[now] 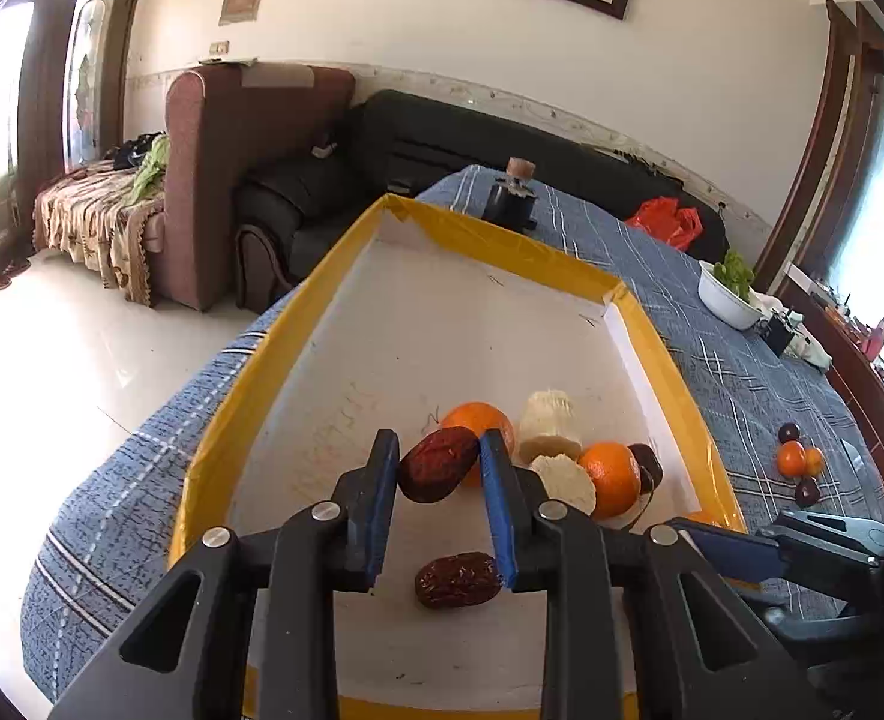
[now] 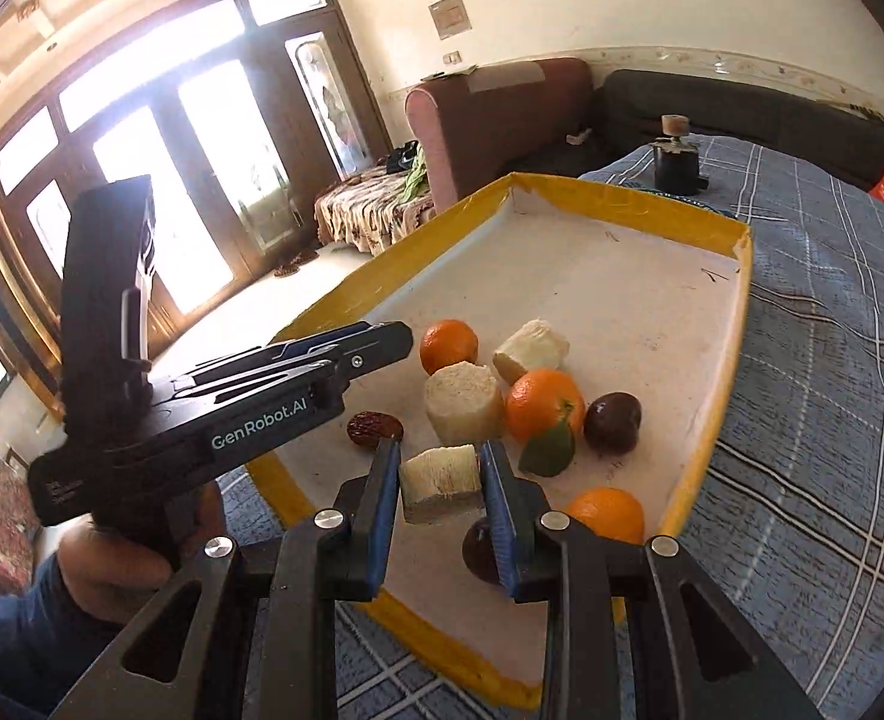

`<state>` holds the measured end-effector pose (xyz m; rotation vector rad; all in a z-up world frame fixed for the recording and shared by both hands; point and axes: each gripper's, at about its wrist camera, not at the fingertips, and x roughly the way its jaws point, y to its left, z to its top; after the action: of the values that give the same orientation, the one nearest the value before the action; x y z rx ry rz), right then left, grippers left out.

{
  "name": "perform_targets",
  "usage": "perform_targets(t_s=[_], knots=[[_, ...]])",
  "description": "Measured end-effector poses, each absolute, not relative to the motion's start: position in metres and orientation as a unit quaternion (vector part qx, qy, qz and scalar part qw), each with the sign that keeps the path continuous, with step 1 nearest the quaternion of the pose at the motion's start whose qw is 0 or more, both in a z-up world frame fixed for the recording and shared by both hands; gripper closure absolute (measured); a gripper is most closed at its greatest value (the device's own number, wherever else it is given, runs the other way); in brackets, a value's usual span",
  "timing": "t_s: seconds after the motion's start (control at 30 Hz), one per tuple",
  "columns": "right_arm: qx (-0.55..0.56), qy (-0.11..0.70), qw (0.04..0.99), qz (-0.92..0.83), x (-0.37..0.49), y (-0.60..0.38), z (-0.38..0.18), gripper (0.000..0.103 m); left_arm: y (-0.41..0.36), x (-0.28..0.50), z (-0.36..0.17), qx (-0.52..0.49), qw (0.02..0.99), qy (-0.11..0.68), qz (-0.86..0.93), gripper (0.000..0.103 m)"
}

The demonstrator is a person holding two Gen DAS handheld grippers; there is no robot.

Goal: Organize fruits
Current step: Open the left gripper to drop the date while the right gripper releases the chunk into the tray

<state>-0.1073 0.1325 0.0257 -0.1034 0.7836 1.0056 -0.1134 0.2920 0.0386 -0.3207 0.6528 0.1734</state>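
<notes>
My left gripper [image 1: 438, 459] is shut on a wrinkled red date [image 1: 437, 471], held above the white floor of the yellow-rimmed tray [image 1: 297, 312]. Under it lies a second date [image 1: 457, 579]. Oranges [image 1: 613, 477] and pale cut chunks [image 1: 547, 423] lie to the right in the tray. My right gripper [image 2: 440, 471] is shut on a pale cut chunk [image 2: 440, 483], over the tray's [image 2: 712, 408] near edge. The left gripper's body [image 2: 297, 384] reaches in from the left. Below are oranges [image 2: 542, 405], a dark round fruit [image 2: 613, 420], another chunk [image 2: 463, 399] and a date [image 2: 372, 429].
The tray lies on a blue checked tablecloth [image 1: 736, 360]. Small oranges and dark fruits [image 1: 799, 462] sit loose on the cloth to the right. A dark jar with a cork [image 1: 511, 198] stands behind the tray, a white bowl of greens [image 1: 727, 294] farther right. Sofas line the wall.
</notes>
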Motion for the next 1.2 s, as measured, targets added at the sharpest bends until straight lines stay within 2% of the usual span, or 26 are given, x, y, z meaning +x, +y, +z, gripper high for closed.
perform_targets(t_s=[0.87, 1.03, 1.2], knots=[[-0.040, 0.387, 0.788, 0.476, -0.102, 0.140, 0.015, 0.071, 0.285, -0.103, 0.034, -0.156, 0.924, 0.340, 0.082, 0.076], [-0.040, 0.387, 0.789, 0.476, -0.102, 0.140, 0.015, 0.071, 0.284, -0.102, 0.033, -0.155, 0.924, 0.341, 0.080, 0.070], [-0.035, 0.384, 0.791, 0.475, -0.101, 0.137, 0.015, 0.071, 0.283, -0.102, 0.033, -0.155, 0.924, 0.339, 0.079, 0.070]])
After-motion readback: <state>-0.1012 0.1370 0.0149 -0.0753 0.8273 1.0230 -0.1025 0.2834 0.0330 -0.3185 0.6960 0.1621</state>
